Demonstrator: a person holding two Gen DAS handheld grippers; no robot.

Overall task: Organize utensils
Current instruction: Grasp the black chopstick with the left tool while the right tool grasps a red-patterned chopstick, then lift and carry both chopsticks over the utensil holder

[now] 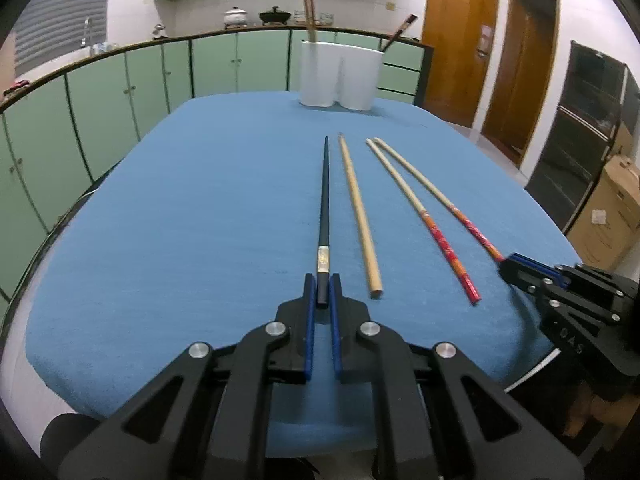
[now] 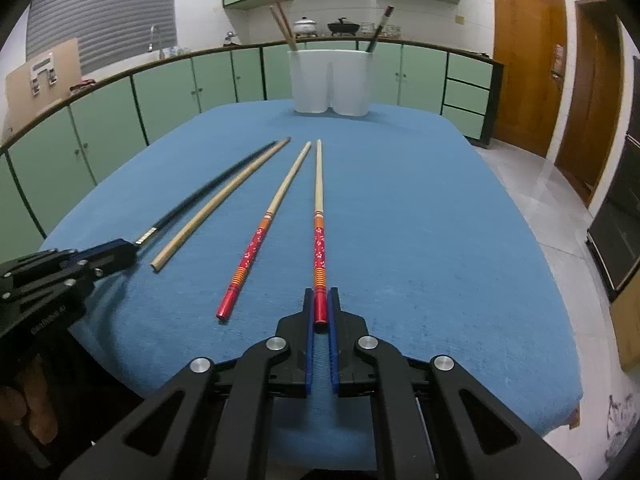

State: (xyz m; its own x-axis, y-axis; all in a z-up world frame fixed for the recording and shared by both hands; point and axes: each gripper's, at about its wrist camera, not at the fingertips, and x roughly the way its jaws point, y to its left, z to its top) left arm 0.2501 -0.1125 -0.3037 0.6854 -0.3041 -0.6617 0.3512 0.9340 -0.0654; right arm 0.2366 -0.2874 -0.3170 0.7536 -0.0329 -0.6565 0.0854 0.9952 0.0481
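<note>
In your left wrist view, your left gripper (image 1: 322,290) lies low and level over the blue table (image 1: 180,220), its fingers pinching the butt of the black chopstick (image 1: 324,200), which runs toward 12 o'clock. Just right of it lies the plain wooden chopstick (image 1: 359,216), then two red-handled chopsticks; the nearer one (image 1: 424,216) lies free. Your right gripper (image 1: 516,266) reaches in from 3 o'clock. The white holder (image 1: 340,76) stands at 12 o'clock, at the table's far edge, with chopsticks already in it.

In your right wrist view, your right gripper (image 2: 321,308) is equally low and level, its fingers pinching the end of the right red-handled chopstick (image 2: 319,220). Your left gripper (image 2: 120,250) reaches in from 9 o'clock.
</note>
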